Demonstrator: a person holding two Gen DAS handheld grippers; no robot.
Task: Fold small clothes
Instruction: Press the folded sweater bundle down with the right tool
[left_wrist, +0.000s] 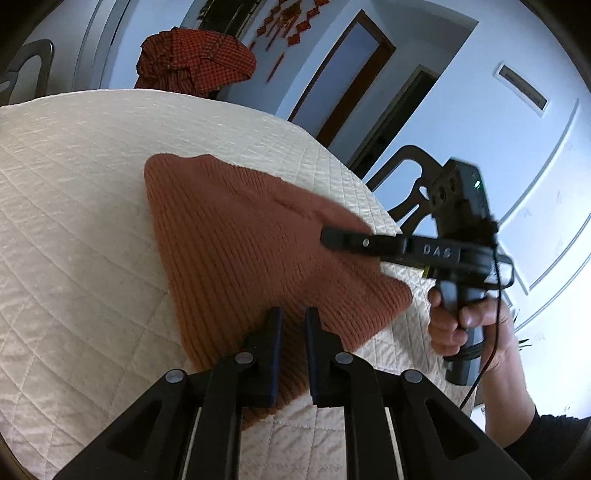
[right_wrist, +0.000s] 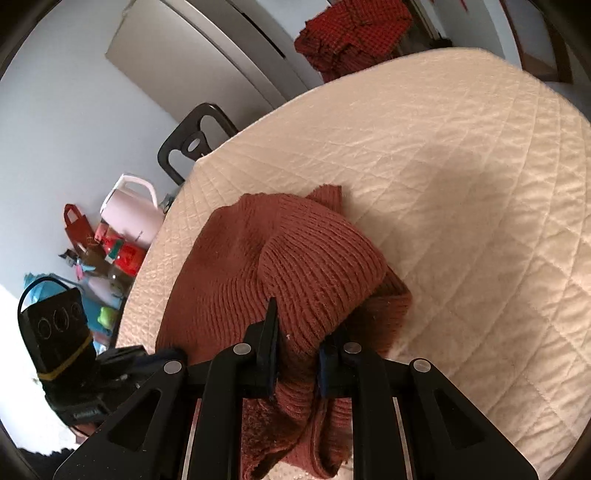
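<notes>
A rust-brown ribbed knit garment (left_wrist: 236, 236) lies on the cream quilted table (left_wrist: 74, 221). My left gripper (left_wrist: 293, 317) is over its near edge, jaws a narrow gap apart with nothing between them. My right gripper (right_wrist: 297, 325) is shut on a bunched fold of the garment (right_wrist: 314, 266), held up over the rest of it. In the left wrist view the right gripper (left_wrist: 332, 236) reaches in from the right, fingers closed on the garment's right edge. The left gripper's body (right_wrist: 62, 332) shows at lower left in the right wrist view.
A red checked cloth (left_wrist: 192, 62) is piled at the table's far edge, also in the right wrist view (right_wrist: 354, 33). Dark chairs (left_wrist: 406, 184) (right_wrist: 195, 140) stand beside the table. Bags and a pink container (right_wrist: 125, 214) sit on the floor by the wall.
</notes>
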